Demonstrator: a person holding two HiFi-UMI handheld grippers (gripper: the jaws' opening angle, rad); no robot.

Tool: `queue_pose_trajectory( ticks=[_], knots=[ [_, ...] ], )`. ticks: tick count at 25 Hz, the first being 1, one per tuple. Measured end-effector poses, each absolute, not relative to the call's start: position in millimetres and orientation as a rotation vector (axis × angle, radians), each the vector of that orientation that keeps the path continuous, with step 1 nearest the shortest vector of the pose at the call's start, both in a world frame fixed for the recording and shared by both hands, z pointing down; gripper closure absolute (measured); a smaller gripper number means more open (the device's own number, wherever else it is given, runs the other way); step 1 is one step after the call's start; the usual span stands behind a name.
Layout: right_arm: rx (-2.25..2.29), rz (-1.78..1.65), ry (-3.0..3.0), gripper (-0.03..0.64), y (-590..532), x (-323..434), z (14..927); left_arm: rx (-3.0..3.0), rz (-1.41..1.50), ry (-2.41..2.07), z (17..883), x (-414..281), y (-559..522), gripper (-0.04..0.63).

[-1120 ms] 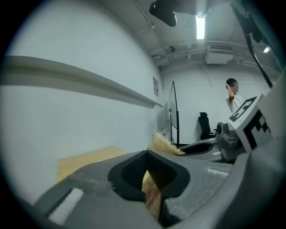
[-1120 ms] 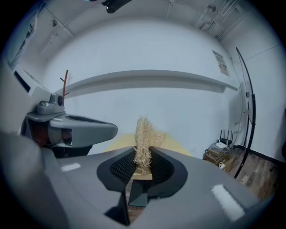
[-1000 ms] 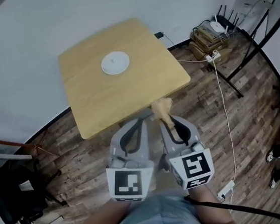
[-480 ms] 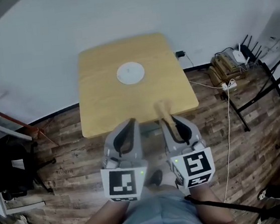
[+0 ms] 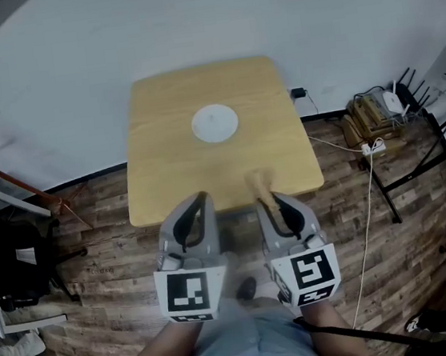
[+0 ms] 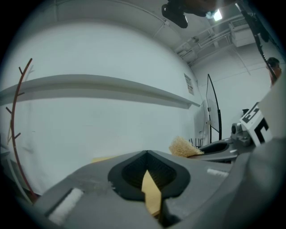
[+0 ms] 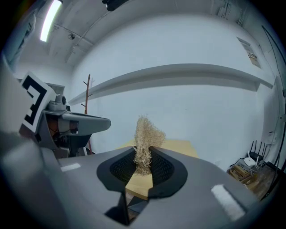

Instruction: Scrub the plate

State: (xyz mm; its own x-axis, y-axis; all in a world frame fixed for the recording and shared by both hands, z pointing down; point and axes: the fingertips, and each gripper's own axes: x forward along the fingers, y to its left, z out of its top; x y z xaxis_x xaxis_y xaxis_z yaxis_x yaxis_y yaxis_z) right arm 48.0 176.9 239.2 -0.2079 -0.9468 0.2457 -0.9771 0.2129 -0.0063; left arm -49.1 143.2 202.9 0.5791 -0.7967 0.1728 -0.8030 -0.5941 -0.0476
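A round white plate [image 5: 215,123] lies in the middle of a square wooden table [image 5: 166,172], seen in the head view. Both grippers hover off the table's near edge, short of the plate. My right gripper [image 5: 267,194] is shut on a tan fibrous scrubber [image 5: 258,182], which sticks up past the jaw tips as a pale tuft [image 7: 146,138]. My left gripper [image 5: 199,197] is shut with nothing between its jaws; only a sliver of table shows through them [image 6: 151,193]. The scrubber [image 6: 183,146] also appears at the right of the left gripper view.
The table stands against a white wall on a wood-plank floor [image 5: 103,252]. A black chair [image 5: 8,264] stands at the left. A white cable [image 5: 364,228] runs across the floor to a power strip, and a box with a router [image 5: 376,114] sits at the right, beside black stand legs [image 5: 414,158].
The head view has swung so the table and plate sit more centred and square-on. Both grippers keep their side-by-side pose, drifting slightly left. The scrubber stays gripped.
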Motion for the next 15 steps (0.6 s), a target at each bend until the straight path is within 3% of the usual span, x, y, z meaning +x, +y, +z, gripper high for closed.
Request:
queue_pose_trajectory(
  ticks=[15],
  knots=[
    [1.853, 0.353, -2.21, 0.541, 70.2, 85.2, 271.3, 2.715, 0.332, -1.349, 228.1, -21.5, 19.7, 0.574]
  ],
)
